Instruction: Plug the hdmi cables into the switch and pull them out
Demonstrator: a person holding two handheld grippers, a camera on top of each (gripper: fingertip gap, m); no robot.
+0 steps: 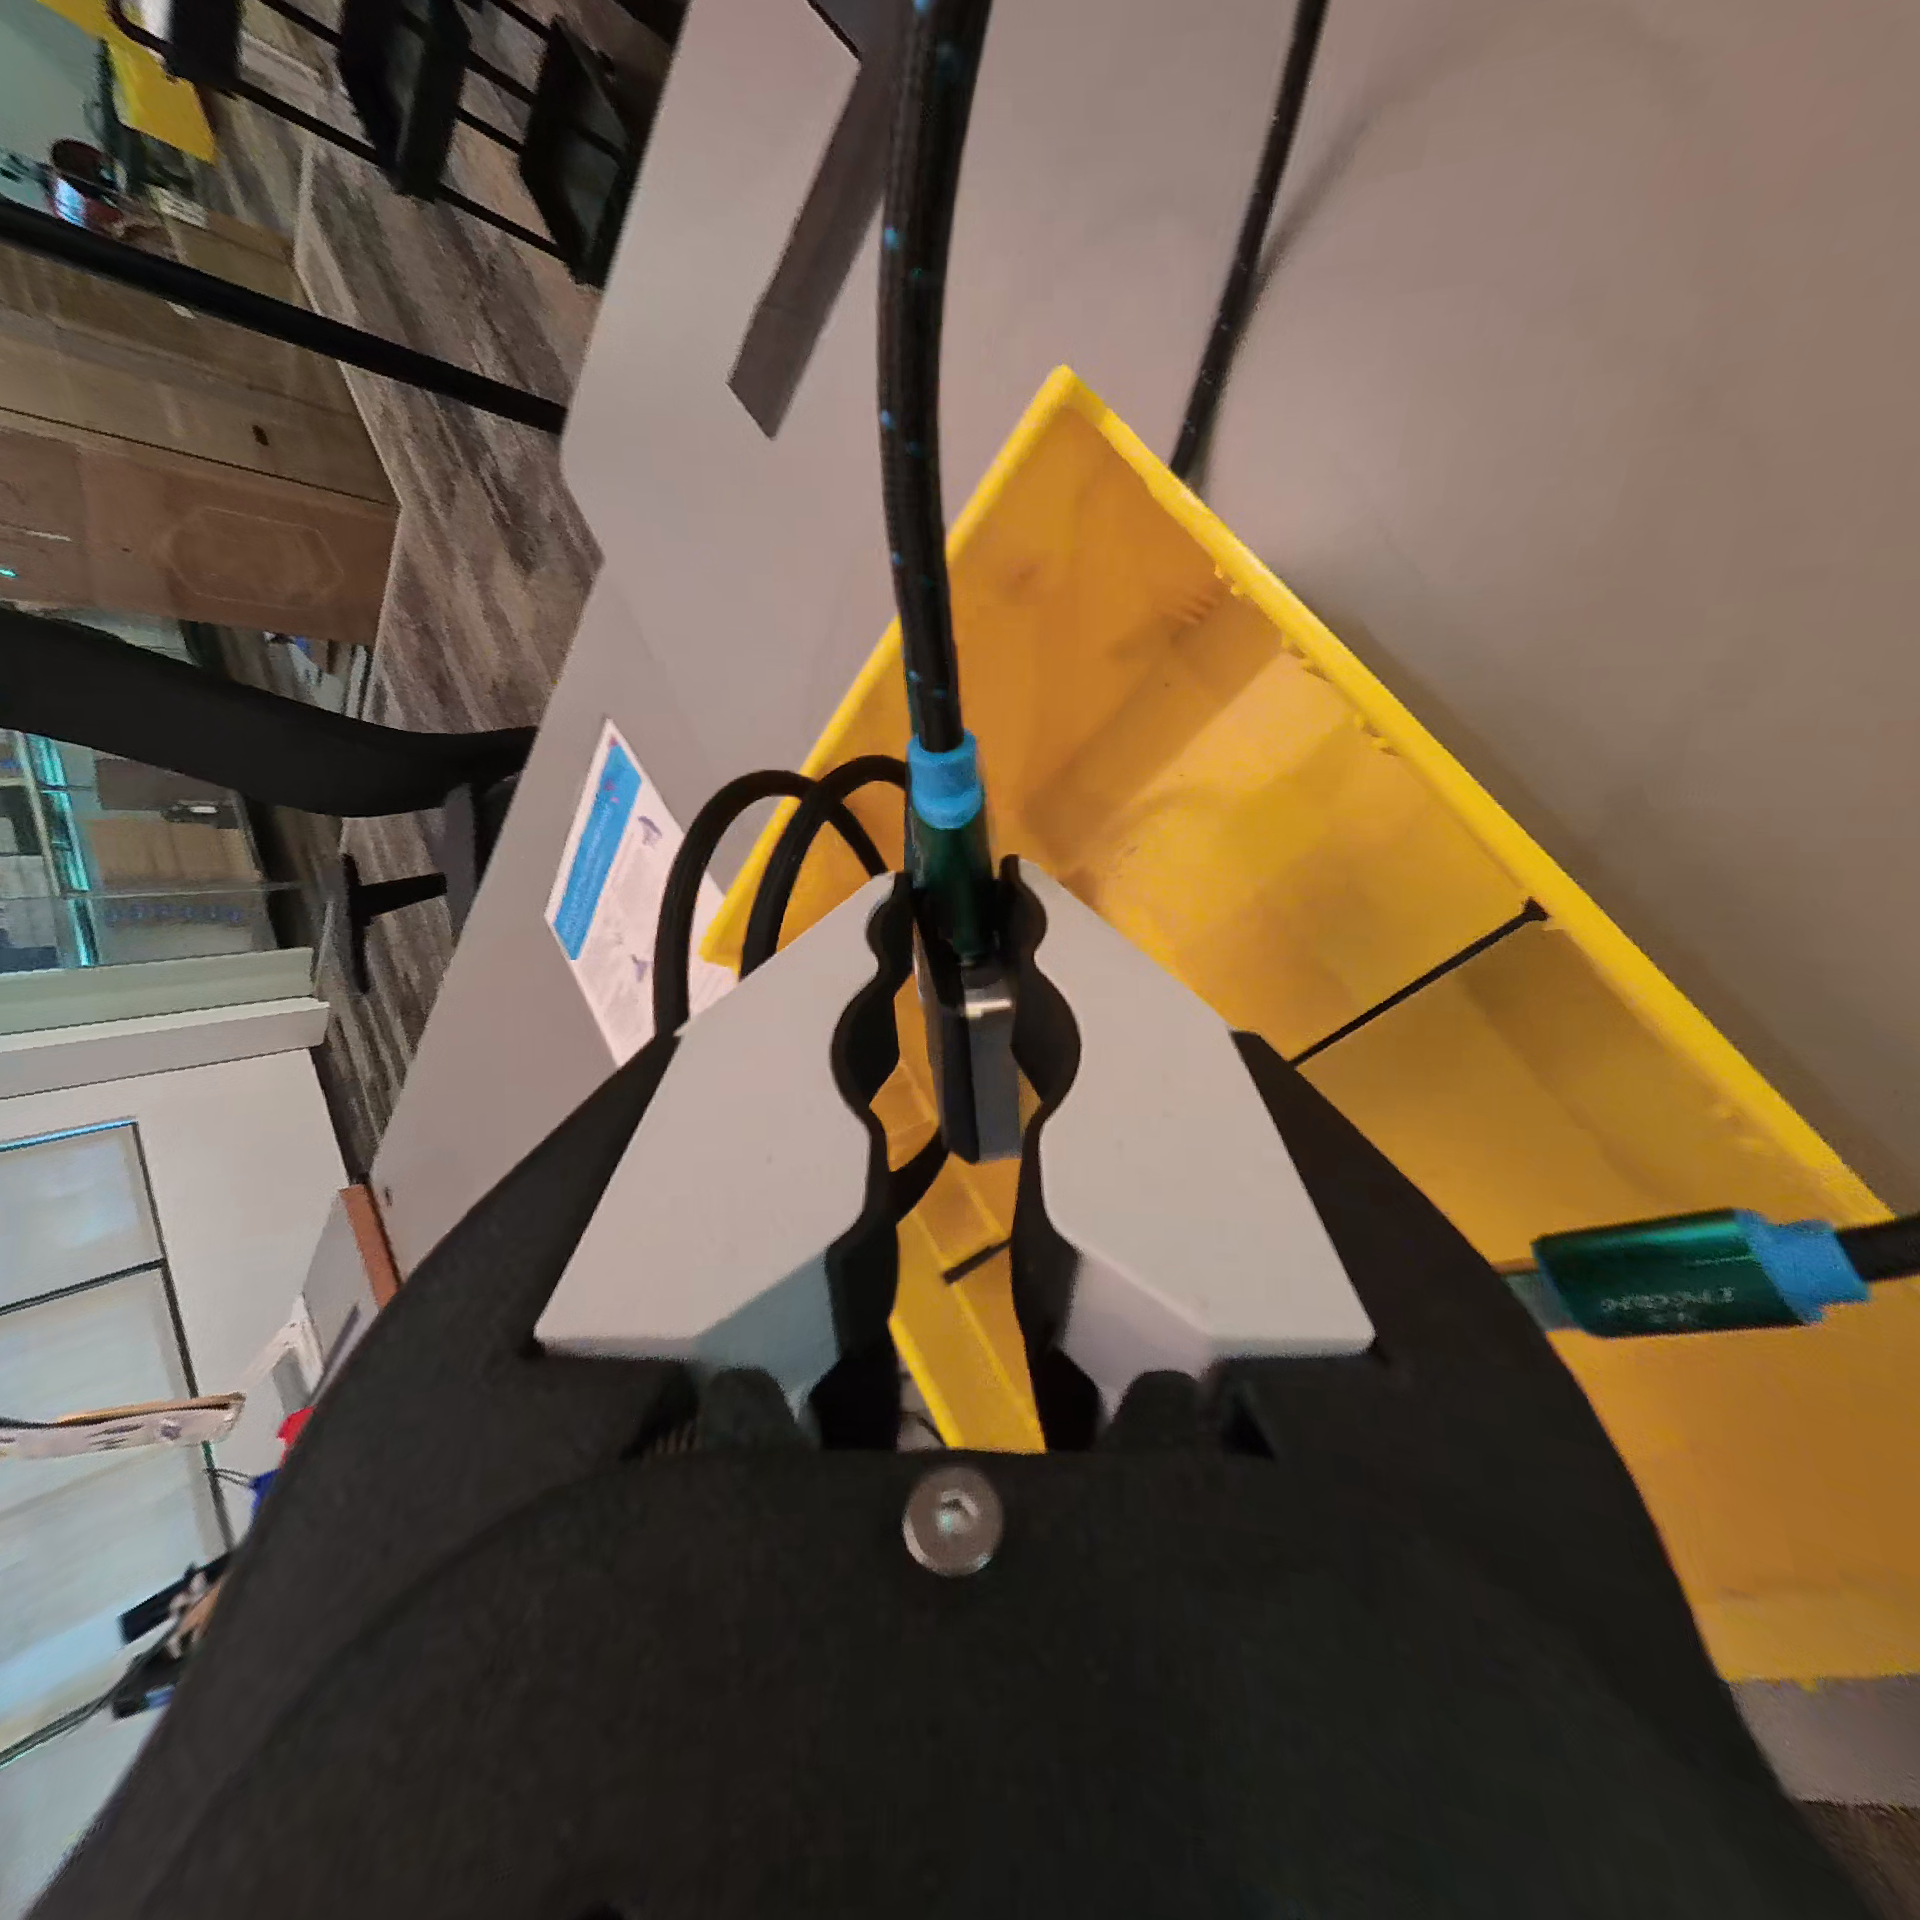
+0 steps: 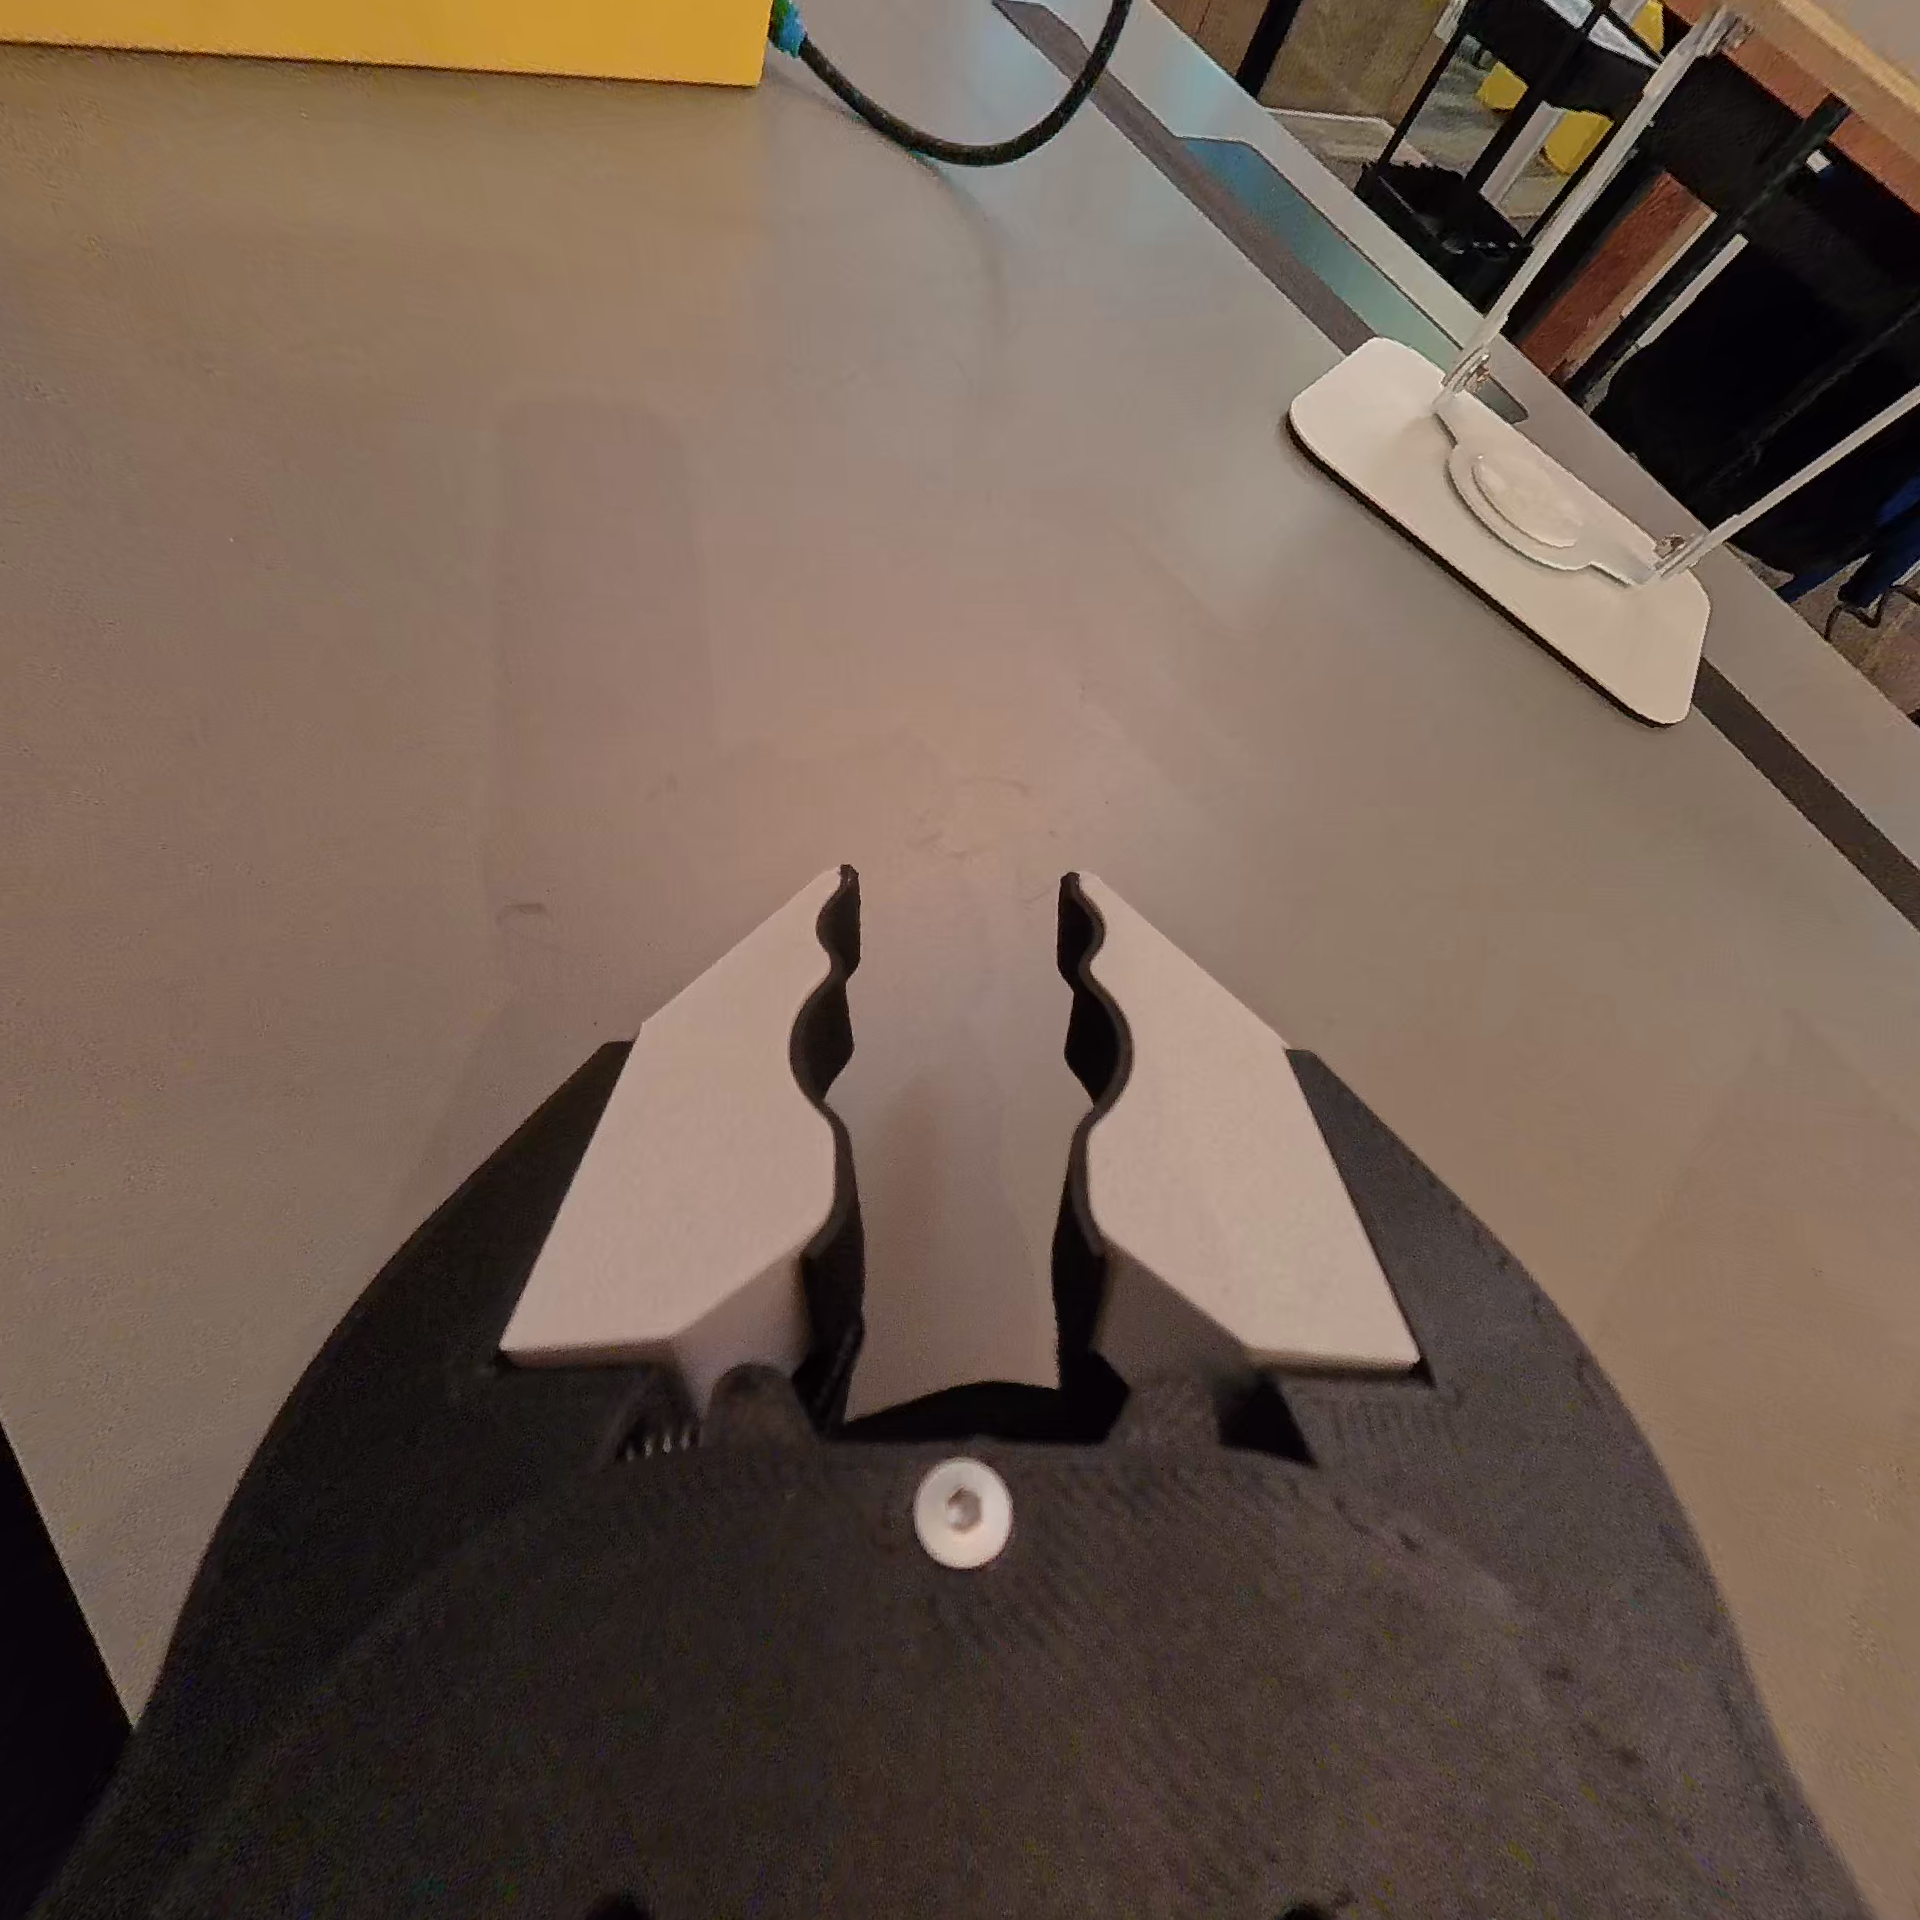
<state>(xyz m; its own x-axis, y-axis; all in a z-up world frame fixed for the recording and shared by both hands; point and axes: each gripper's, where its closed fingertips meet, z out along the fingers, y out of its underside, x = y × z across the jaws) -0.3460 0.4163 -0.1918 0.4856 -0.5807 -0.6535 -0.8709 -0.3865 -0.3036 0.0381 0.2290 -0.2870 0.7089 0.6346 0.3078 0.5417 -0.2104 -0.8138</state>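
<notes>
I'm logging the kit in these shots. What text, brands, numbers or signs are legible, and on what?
Loose green HDMI plug, left wrist view: pale printing on its shell, seen upside down; I don't quote writing.
Blue and white leaflet, left wrist view: print too small and blurred to read.
Right wrist view: no writing shows.
</notes>
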